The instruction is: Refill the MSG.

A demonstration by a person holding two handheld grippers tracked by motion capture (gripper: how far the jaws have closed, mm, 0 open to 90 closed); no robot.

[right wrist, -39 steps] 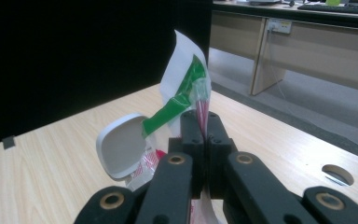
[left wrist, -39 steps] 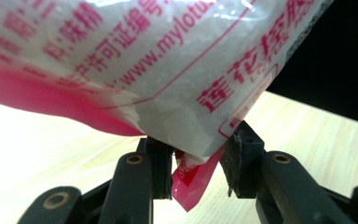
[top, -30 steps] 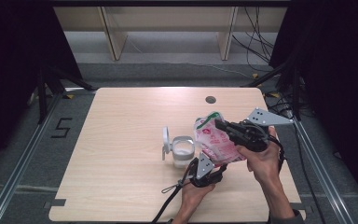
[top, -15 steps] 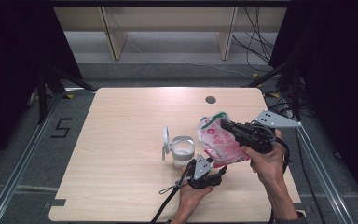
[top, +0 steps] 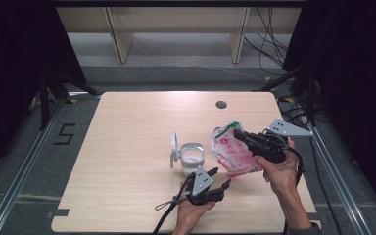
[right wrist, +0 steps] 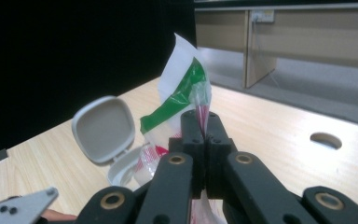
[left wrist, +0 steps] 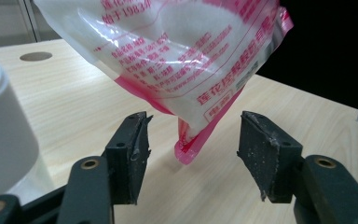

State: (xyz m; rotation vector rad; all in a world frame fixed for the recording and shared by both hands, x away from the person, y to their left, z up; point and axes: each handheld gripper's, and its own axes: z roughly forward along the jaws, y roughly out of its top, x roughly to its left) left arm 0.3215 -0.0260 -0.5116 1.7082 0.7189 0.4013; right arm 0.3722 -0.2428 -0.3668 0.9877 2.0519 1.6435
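Both grippers work low in the high view's right half: the right gripper [top: 245, 138] is clamped on the pink-and-white bag [top: 232, 154], held tilted above the table [top: 127, 127]. The left gripper [left wrist: 191, 140] has just been opening, its jaws apart astride the bag's bottom corner, beside the open white container [top: 192, 155].
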